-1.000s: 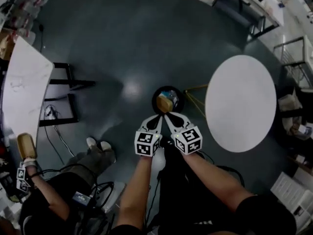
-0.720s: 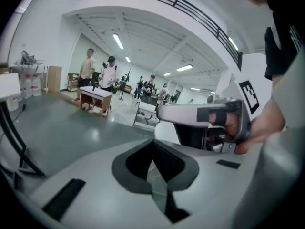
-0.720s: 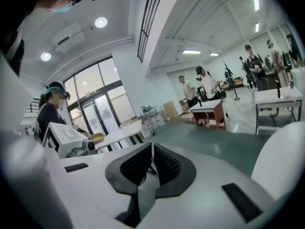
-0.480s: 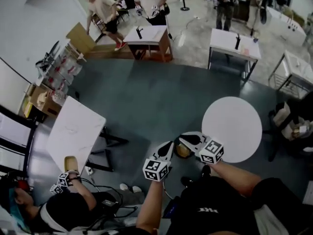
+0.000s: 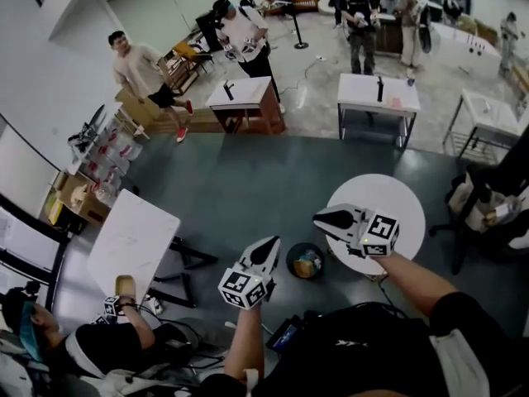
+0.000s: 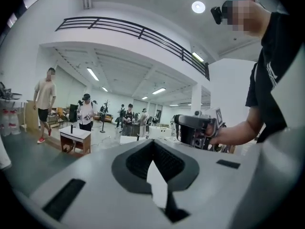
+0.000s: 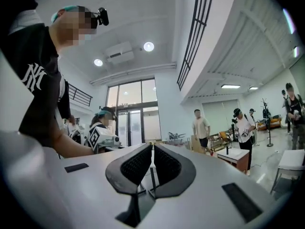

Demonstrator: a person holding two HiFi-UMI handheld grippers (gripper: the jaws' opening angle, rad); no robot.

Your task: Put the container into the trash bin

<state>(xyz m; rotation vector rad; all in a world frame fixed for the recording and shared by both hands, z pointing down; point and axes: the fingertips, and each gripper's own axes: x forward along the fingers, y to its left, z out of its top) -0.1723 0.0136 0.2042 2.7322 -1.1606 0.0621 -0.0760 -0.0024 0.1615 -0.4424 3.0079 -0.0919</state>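
In the head view the black round trash bin stands on the dark floor below my hands, with the yellowish container lying inside it. My left gripper is raised to the left of the bin, shut and empty. To the upper right of the bin my right gripper is also raised, its jaws together with nothing between them. In the left gripper view the left gripper points level into the room and the right gripper shows in its hand. The right gripper also looks level across the room.
A white round table stands just right of the bin. A white rectangular table is at the left, with a seated person holding another gripper beside it. Further back are two small tables and several people.
Both grippers have risen from the bin's rim and spread apart, turning from downward to level. The container stays in the bin. The head view has tilted up to take in the room.
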